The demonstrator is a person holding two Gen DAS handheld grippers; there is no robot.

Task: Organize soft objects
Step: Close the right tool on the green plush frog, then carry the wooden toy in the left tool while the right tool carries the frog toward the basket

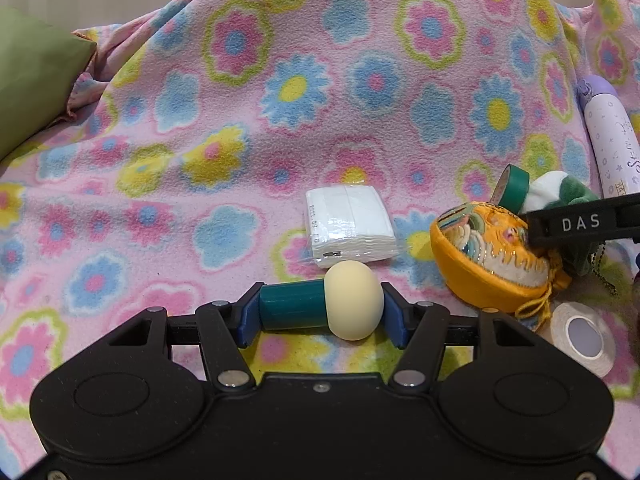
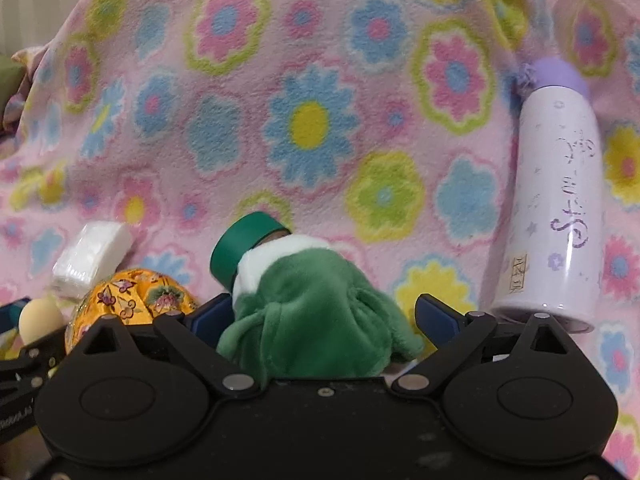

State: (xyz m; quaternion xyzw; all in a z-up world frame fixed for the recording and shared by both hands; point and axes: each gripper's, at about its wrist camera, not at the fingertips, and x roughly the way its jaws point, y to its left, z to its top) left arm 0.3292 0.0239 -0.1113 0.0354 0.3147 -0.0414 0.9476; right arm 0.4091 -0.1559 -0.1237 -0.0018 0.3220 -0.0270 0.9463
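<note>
Green plush toy (image 2: 316, 312) sits nearest the lens in the right wrist view, lying between the wide-apart right tongs (image 2: 320, 316); the blue pads (image 2: 438, 318) flank it, and the right one stands clear of the fabric, so no grip yet. Plush looks light, very compressible, fuzzy rather than slick, nothing fragile about it. Best hold judged to be across the fat green body, not the white collar or the loose limbs, which would flop and slip out. A green tape roll (image 2: 244, 246) leans against its far side and could get dragged along. Left tongs (image 1: 320, 312) are clamped on a mushroom-shaped toy (image 1: 320, 308), one pad on the teal stem's end, the other on the cream cap; cap looks squashy, so the hold seems secure, though a hard squeeze may deform it. Orange embroidered pouch (image 1: 488, 256) lies just right of it, soft and cord-tied. White tissue pack (image 1: 350, 226) rests beyond, its wrapper likely slippery. White tape roll (image 1: 582, 338) and lavender bottle (image 2: 558, 208) are rigid, probably not soft-item work. Everything lies on a floral fleece blanket (image 1: 240, 120).
</note>
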